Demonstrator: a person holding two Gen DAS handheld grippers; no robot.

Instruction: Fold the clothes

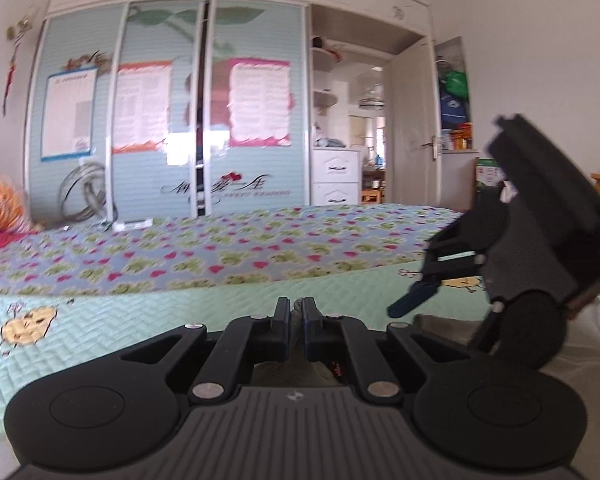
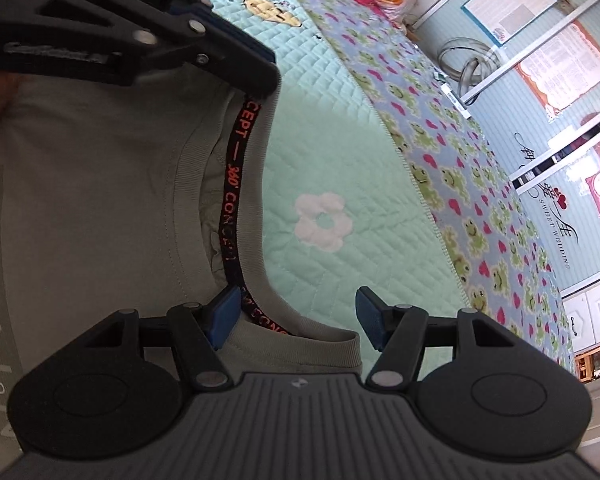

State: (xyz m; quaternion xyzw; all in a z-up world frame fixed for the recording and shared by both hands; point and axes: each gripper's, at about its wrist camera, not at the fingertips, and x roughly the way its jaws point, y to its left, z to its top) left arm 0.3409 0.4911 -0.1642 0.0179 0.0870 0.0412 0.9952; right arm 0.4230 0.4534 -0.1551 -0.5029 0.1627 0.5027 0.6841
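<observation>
L tool (image 1: 296, 312) is pinching the grey tee (image 2: 100, 200) collar, prob. at the shoulder; R tool (image 2: 296, 316) is hanging released over the neckline, on the bed (image 2: 340, 140).

Grey-green T-shirt (image 2: 100, 184) flat on bed, neckband tape lettered orange.

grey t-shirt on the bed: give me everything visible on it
The grey t-shirt looks like soft cotton knit, lying flat on the mint quilted bedspread, front up, with pale lettering partly visible on the chest. It has a ribbed round collar and a black neck tape with orange print inside. The left tongs are shut on the collar at one end; the right tongs are open, straddling the collar's other end.
</observation>
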